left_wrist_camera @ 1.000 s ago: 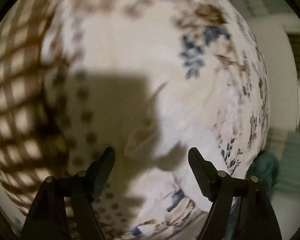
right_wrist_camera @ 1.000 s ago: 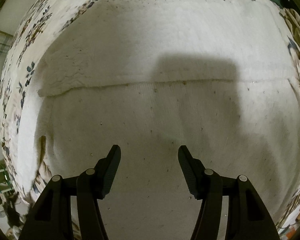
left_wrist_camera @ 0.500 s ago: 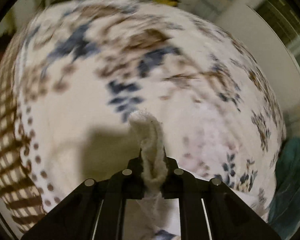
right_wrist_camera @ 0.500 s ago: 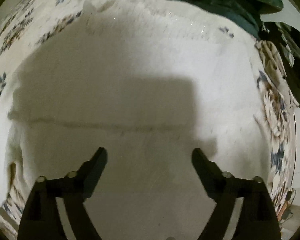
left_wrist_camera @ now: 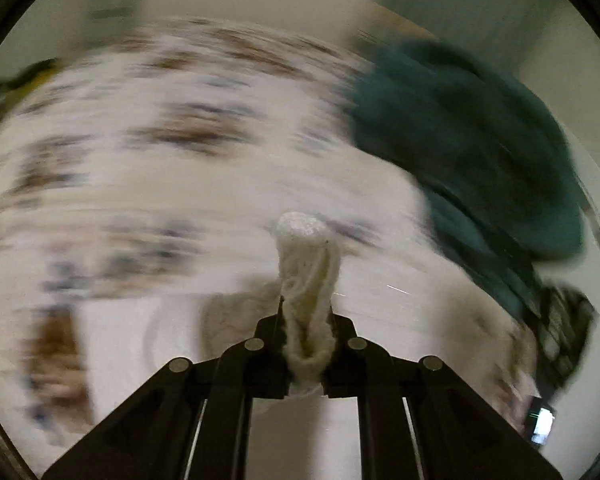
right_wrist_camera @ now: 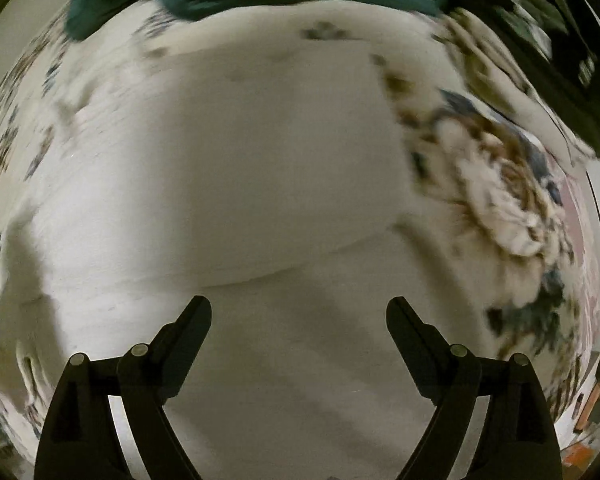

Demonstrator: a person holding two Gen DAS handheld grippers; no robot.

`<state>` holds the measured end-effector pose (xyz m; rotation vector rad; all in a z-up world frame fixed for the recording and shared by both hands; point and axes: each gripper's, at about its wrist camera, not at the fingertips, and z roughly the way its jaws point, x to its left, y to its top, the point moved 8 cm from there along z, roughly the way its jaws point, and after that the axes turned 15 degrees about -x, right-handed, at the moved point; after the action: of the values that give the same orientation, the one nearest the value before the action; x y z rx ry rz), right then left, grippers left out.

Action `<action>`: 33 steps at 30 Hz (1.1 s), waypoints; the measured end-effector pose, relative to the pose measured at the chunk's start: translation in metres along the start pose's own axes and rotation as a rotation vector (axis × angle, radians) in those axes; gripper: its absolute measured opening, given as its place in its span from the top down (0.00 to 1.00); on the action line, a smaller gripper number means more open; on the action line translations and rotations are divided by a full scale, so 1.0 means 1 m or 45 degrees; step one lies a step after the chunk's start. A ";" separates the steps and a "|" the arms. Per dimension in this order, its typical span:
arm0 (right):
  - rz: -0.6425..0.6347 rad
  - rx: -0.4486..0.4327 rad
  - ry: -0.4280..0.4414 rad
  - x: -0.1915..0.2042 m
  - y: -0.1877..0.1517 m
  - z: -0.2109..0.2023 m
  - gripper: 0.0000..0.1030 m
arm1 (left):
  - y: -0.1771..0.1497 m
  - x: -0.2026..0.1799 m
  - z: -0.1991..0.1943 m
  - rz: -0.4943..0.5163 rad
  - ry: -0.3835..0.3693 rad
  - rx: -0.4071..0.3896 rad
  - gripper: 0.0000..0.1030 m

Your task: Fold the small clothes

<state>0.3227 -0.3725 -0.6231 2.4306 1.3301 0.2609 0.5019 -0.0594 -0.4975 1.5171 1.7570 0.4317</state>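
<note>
The white knit garment (right_wrist_camera: 228, 184) lies spread over the floral bedspread (left_wrist_camera: 100, 168), a crease or folded edge running across it just ahead of the right gripper's fingers. One bunched edge of it (left_wrist_camera: 306, 280) stands up between the fingers of the left gripper (left_wrist_camera: 306, 320), pressed together on the cloth. A second ago those fingers stood apart over flat fabric with nothing between them; half a second ago they had already pinched the edge, and now the view beyond them has swung from bedspread alone to take in the dark green garment (left_wrist_camera: 472, 148) heaped at the far side (heavy blur everywhere but the pinched cloth).

The right gripper (right_wrist_camera: 300, 320) is spread wide above the white knit, nothing between its fingers, wider than a second ago. The crease sits lower and more curved in its view than before, and the green heap and a black patterned cloth (right_wrist_camera: 560, 48) have come into the top.

By my reading, a fold has begun: the left side has its corner and is carrying it, while the right has yet to take a matching hold.
</note>
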 end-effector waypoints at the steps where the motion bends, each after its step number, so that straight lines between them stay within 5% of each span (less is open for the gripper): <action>1: 0.013 0.004 -0.004 -0.011 0.002 0.002 0.12 | -0.014 -0.048 0.016 0.045 -0.073 0.047 0.92; 5: 0.070 0.031 -0.015 -0.058 0.011 0.009 0.12 | -0.067 -0.192 0.058 0.196 -0.273 0.181 0.92; 10: 0.098 0.065 0.054 -0.097 0.020 0.020 0.12 | -0.104 -0.271 0.083 0.310 -0.350 0.319 0.85; 12: 0.113 0.081 0.122 -0.109 0.023 0.021 0.12 | -0.107 -0.281 0.082 0.358 -0.337 0.342 0.48; 14: 0.126 0.083 0.186 -0.118 0.027 0.018 0.12 | -0.096 -0.267 0.079 0.337 -0.339 0.321 0.29; 18: 0.242 0.044 0.329 -0.141 0.045 0.002 0.12 | -0.060 -0.196 0.064 0.316 -0.176 0.214 0.27; 21: 0.344 0.010 0.391 -0.148 0.064 -0.006 0.12 | -0.033 -0.108 0.051 0.294 0.043 0.138 0.27; 22: 0.370 0.004 0.417 -0.148 0.074 -0.005 0.12 | -0.028 -0.066 0.050 0.291 0.162 0.136 0.27; 28: 0.317 0.016 0.478 -0.088 0.109 0.027 0.16 | -0.044 0.077 0.060 0.154 0.495 0.226 0.27; 30: 0.278 0.045 0.488 -0.070 0.112 0.045 0.37 | -0.053 0.091 0.067 0.121 0.522 0.249 0.27; 31: 0.230 0.068 0.477 -0.057 0.112 0.055 0.69 | -0.057 0.099 0.072 0.097 0.525 0.263 0.27; 32: 0.187 0.078 0.458 -0.047 0.110 0.062 0.88 | -0.062 0.104 0.077 0.076 0.517 0.278 0.27; 33: 0.120 0.068 0.419 -0.039 0.108 0.065 0.89 | -0.065 0.106 0.082 0.061 0.507 0.287 0.27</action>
<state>0.4072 -0.4729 -0.6402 2.5800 1.3664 0.6836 0.5158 0.0074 -0.6294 1.7217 2.1370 0.6103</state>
